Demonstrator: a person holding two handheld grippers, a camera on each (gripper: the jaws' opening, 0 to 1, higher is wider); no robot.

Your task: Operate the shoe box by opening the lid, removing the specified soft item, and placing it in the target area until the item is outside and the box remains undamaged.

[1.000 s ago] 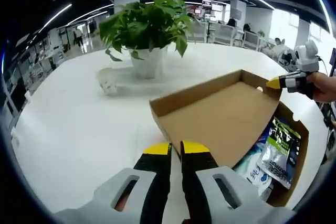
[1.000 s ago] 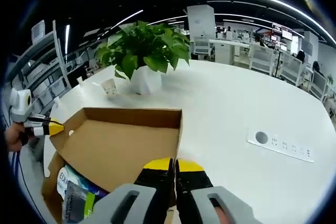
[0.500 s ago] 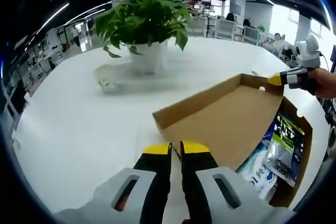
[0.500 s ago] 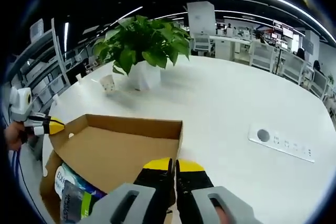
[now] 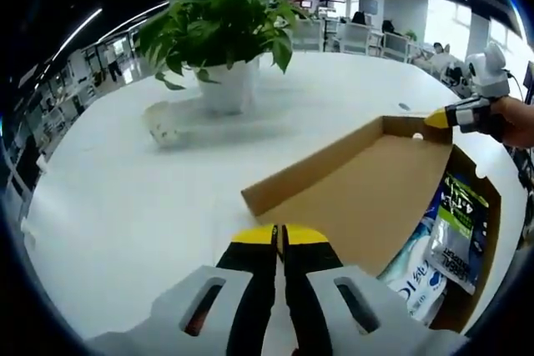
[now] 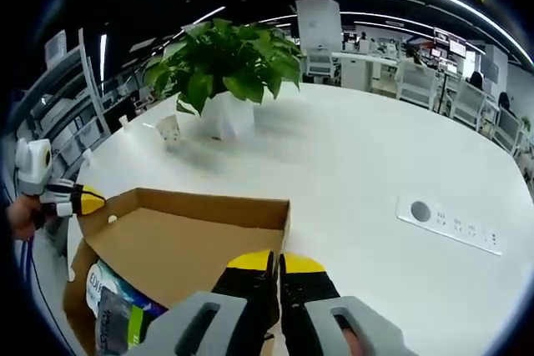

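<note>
The cardboard shoe box sits on a white table with its lid lifted, held up at two corners. The left claw has its yellow-tipped jaws pressed together on the near edge of the lid, and in the right gripper view the right claw is clamped the same way on the opposite corner of the lid. Each claw also appears in the other's view at the far corner, with a hand behind it. Inside the open box lie soft packets, white, blue and green with print, still in the box under the raised lid. A potted plant in a white pot stands farther back on the table, with a small white cup beside it. A flat socket panel is set into the table.
</note>
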